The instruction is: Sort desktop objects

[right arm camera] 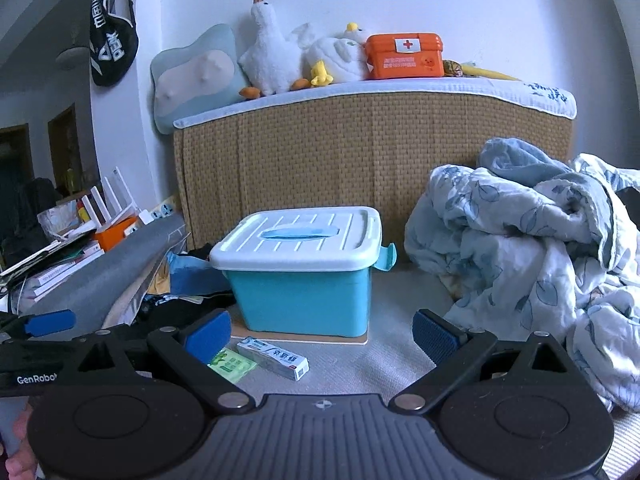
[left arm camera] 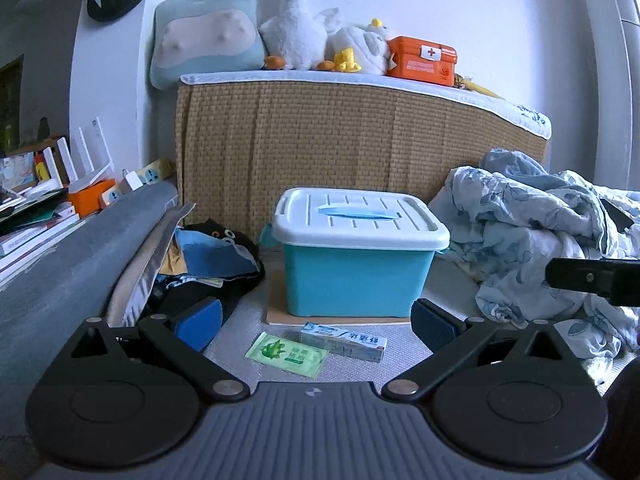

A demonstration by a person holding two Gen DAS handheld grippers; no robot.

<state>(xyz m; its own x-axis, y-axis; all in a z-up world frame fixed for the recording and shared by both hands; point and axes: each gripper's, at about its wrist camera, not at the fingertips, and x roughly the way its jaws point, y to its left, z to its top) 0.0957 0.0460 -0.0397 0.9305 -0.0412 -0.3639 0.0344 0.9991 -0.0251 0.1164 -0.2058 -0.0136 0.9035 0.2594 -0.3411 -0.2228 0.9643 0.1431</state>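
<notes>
Sorting not begun yet, nothing picked up, lid on.

Left gripper [left arm camera: 316, 322] & right gripper [right arm camera: 322, 334]: jaws wide apart, empty. Green packet [left arm camera: 286, 354] + toothpaste box [left arm camera: 344, 342] lie just ahead of left jaws; shut blue bin [left arm camera: 356, 260] right behind them.

**Box at the middle of the bed**

A lidded storage box [left arm camera: 358, 256] stands on a flat board [left arm camera: 280, 312] on the bed [right arm camera: 384, 364], in front of the woven headboard [left arm camera: 340, 140]. Just before the board lie a toothpaste carton [left arm camera: 344, 342] and, to its left, a wipes packet [left arm camera: 286, 354]. A crumpled quilt [left arm camera: 552, 248] lies to the right, a pile of clothes [left arm camera: 212, 264] to the left. Stuffed toys [left arm camera: 296, 28] and a first-aid case [left arm camera: 422, 60] sit on top of the headboard.
</notes>
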